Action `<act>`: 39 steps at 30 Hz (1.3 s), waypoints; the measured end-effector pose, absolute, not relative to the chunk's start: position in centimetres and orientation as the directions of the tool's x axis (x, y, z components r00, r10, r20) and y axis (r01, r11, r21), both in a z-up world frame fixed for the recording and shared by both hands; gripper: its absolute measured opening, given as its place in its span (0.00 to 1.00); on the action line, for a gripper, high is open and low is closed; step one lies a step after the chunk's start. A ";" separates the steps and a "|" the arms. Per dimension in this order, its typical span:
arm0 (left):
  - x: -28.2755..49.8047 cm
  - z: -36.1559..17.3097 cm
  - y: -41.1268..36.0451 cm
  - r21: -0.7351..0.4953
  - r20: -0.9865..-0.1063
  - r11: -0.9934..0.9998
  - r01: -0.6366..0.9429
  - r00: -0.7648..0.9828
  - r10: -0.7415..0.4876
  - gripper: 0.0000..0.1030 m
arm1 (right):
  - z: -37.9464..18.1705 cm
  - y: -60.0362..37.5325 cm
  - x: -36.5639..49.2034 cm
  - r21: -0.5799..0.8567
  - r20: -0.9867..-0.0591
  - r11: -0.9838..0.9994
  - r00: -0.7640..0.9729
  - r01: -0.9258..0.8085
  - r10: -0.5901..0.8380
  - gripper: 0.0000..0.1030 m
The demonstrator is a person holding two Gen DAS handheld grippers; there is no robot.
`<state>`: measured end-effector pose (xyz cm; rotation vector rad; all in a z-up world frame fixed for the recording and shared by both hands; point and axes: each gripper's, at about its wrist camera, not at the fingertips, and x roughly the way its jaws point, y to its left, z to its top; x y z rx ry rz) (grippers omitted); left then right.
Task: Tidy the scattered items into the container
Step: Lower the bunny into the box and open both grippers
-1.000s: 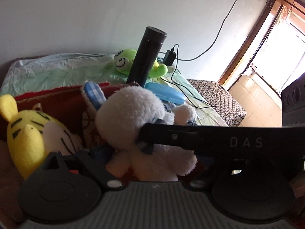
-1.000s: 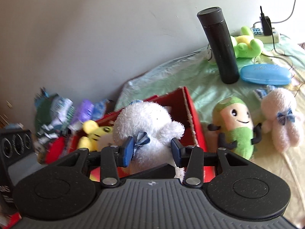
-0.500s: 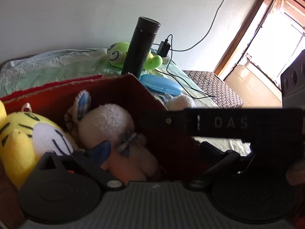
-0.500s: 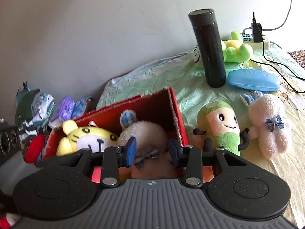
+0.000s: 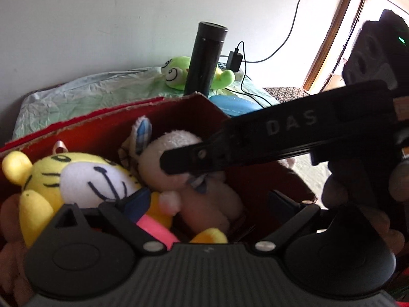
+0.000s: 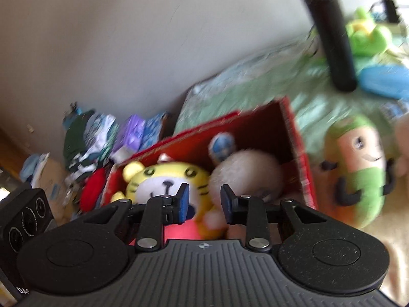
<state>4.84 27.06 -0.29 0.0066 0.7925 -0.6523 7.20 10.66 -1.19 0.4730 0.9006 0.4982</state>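
Your right claw [image 6: 203,200] is closing on nothing, the left claw [image 5: 207,200] closing too but wide over the bunny [image 5: 184,174] inside the red box [image 5: 76,133], so the left may drag it out; the green doll [image 6: 358,171] waits at 3 o'clock

A plain white plaster wall [image 5: 115,25] stood behind a bed spread with a crumpled pale green sheet [image 5: 84,89]. Daylight poured through a brown wooden-framed doorway [image 5: 329,38] at right.
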 end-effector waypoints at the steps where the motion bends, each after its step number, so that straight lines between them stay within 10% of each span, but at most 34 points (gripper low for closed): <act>1: 4.8 -0.4 26.9 -0.217 -0.668 0.809 0.546 0.522 -0.531 0.89 | -1.5 10.9 7.5 0.576 -0.629 0.792 0.510 -0.202 0.587 0.30; 6: 4.8 -0.4 26.8 -0.218 -0.664 0.808 0.547 0.524 -0.534 0.90 | -2.4 11.4 7.4 0.494 -0.697 0.857 0.523 -0.146 0.491 0.00; 23: 3.4 1.2 26.0 -0.199 -0.625 0.804 0.561 0.559 -0.545 0.97 | -0.6 11.7 4.7 0.384 -0.696 0.909 0.595 -0.164 0.401 0.16; 39: 1.5 3.5 25.9 -0.064 -0.686 0.950 0.304 0.678 -0.263 0.99 | 1.5 9.3 0.4 0.363 -0.600 0.924 0.728 -0.121 0.331 0.21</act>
